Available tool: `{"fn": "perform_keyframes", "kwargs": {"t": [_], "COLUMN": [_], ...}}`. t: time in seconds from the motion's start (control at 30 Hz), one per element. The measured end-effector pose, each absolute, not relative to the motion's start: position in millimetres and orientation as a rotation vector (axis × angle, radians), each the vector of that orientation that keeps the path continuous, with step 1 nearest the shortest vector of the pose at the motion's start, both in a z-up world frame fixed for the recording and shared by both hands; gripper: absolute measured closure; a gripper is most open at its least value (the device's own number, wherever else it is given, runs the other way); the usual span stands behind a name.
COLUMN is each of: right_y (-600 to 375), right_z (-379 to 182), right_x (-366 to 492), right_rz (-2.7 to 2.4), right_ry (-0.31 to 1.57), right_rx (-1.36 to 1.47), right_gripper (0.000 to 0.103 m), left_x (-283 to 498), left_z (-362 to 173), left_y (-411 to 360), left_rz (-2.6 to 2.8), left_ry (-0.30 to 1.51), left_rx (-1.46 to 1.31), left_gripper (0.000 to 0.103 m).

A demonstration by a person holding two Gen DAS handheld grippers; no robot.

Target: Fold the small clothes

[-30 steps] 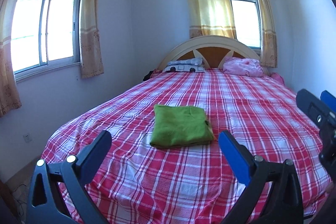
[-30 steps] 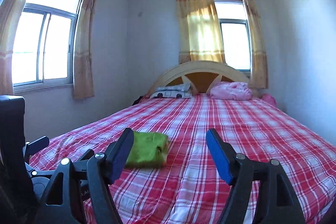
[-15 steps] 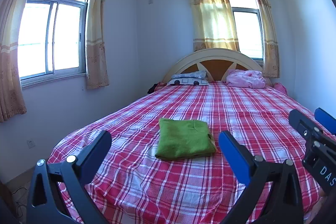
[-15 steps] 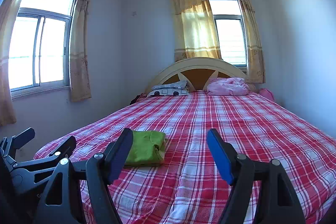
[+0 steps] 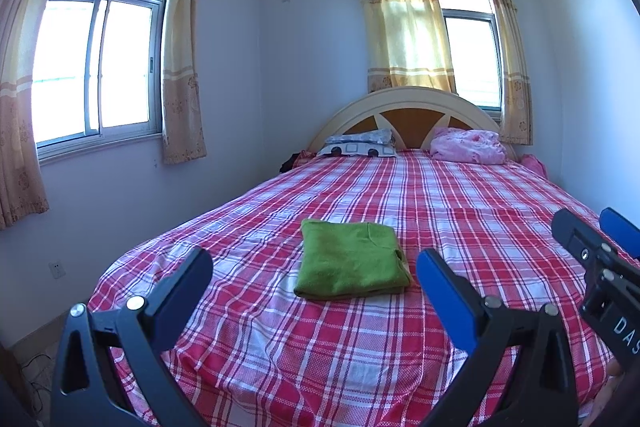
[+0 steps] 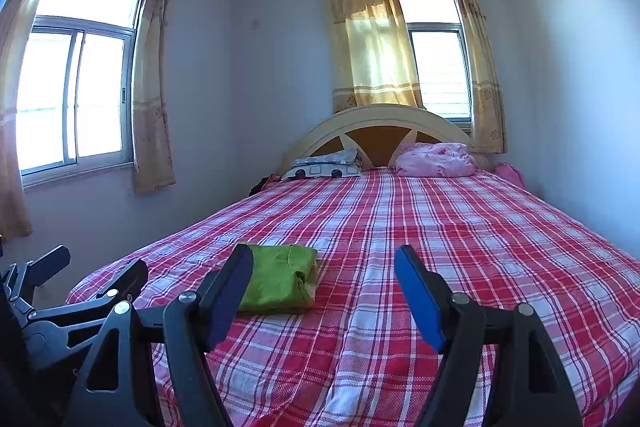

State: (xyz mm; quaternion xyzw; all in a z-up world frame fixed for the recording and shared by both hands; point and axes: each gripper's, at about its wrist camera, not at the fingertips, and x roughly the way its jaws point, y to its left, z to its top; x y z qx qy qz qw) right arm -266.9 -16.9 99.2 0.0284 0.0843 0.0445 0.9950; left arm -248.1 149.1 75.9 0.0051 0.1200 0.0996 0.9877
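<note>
Both grippers hang with jaws apart and empty at the foot of the bed (image 5: pixel 460 195), the left gripper (image 5: pixel 314 277) lined up on the green garment (image 5: pixel 352 259) and the right gripper (image 6: pixel 324 285) off to that garment's right. The garment lies on the plaid sheet as a flat, squared bundle nearer the foot than the pillows, so the fold looks done. A good finish, I judge, means leaving the bundle undisturbed, or pressing only its loose right-hand edge flat before backing away
</note>
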Motion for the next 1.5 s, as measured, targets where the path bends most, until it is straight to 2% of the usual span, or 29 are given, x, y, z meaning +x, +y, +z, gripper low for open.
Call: {"fn": "perform_keyframes", "kwargs": {"t": [1.5], "right_y": [-14.3], "right_z": [94.6], "right_x": [-265.7], "right_rz": [0.083], "right_ry": [0.175], "right_rx": [0.069], "right_gripper": [0.029], "left_x": [-246.9], "left_z": [74.0], "left_y": [147.7], "left_rz": [0.186], "left_ry": [0.247], "left_rx": [0.022], "left_gripper": [0.000]}}
